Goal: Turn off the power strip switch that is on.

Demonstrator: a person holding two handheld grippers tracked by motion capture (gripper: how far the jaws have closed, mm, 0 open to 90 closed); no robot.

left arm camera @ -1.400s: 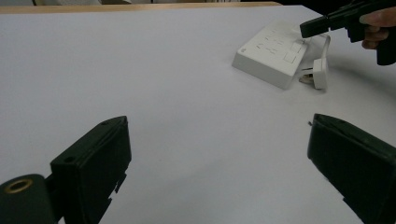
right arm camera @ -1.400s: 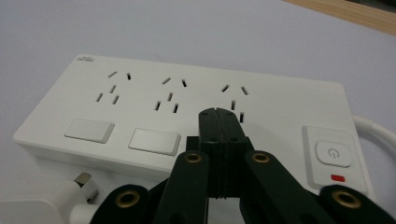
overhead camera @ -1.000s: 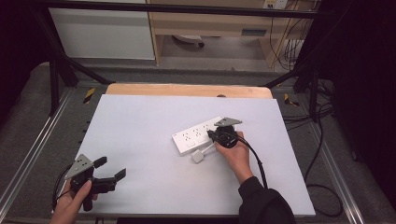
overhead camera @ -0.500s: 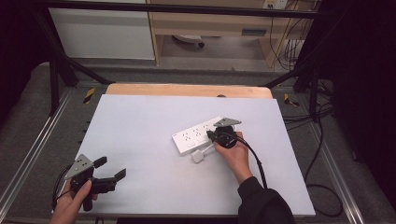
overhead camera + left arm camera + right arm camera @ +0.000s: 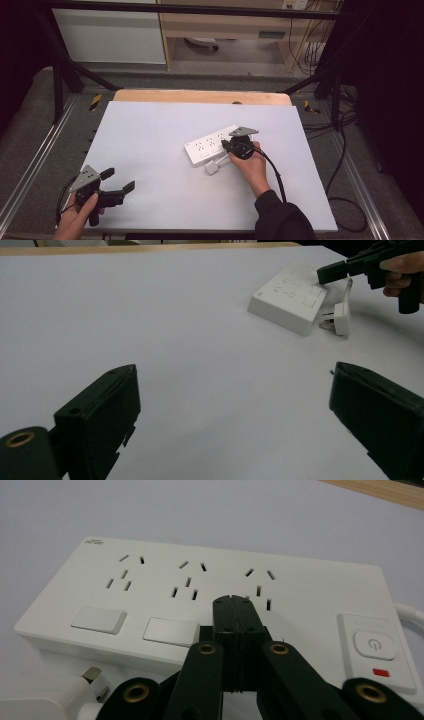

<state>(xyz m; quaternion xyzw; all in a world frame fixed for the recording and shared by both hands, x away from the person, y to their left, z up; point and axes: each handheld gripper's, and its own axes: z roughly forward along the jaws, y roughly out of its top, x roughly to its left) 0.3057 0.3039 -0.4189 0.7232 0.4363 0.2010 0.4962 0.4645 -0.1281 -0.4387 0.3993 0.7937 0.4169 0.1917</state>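
- Compared with the earlier pictures, nothing has changed: the power strip, the plug and both hands stay in the same places.
- The right claw has its jaws pressed together with nothing between them; its tip is over the top face of the power strip, near the third socket group. Whether the tip touches the surface, I cannot tell.
- The left claw is wide open and holds nothing. It rests low at the near left corner of the bench, well apart from the power strip.
- The white power strip lies flat, a little right of the middle of the bench. Its long axis runs diagonally, from near-left to far-right, with the sockets facing up. The power button is at the far-right end, where the white cord leaves.
- A white plug lies on its side just beside the near long edge of the strip, with its prongs showing.
- The left half and the near part of the bench are bare. The strip is far from all edges of the bench.
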